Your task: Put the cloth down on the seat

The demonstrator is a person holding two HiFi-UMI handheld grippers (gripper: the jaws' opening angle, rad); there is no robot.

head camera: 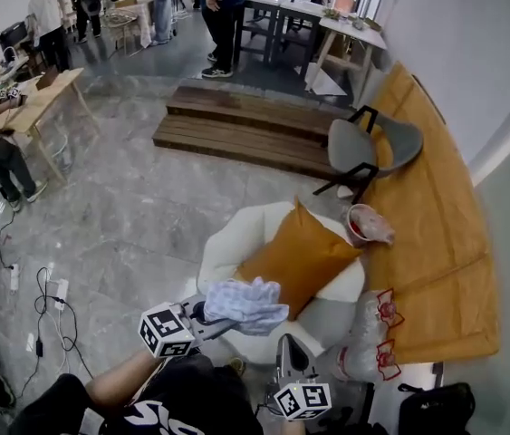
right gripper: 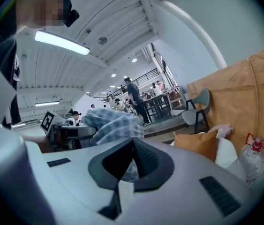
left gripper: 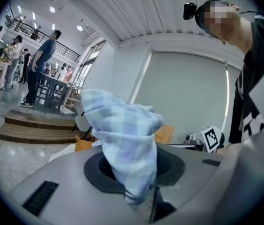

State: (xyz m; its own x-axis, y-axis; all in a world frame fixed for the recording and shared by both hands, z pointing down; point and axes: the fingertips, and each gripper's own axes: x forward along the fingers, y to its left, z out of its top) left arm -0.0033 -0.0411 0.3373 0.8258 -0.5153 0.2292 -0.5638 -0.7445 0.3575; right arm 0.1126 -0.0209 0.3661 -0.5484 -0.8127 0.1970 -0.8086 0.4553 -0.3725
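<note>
A light blue checked cloth (head camera: 247, 303) hangs bunched from my left gripper (head camera: 223, 320), which is shut on it. In the left gripper view the cloth (left gripper: 124, 135) rises out of the closed jaws of the left gripper (left gripper: 139, 198). The seat is a white round armchair (head camera: 236, 243) with an orange cushion (head camera: 300, 256) leaning in it, just beyond the cloth. My right gripper (head camera: 288, 343) is below and to the right of the cloth, jaws together and holding nothing. From the right gripper (right gripper: 122, 186) I see the cloth (right gripper: 115, 125) to the left and the cushion (right gripper: 195, 142) to the right.
A long orange bench (head camera: 436, 243) runs along the right wall, with a grey chair (head camera: 363, 148) beside it. Plastic bags (head camera: 368, 333) lie at the armchair's right. Wooden steps (head camera: 236, 125) lie farther back. Cables (head camera: 46, 306) trail on the floor at left. People stand at tables behind.
</note>
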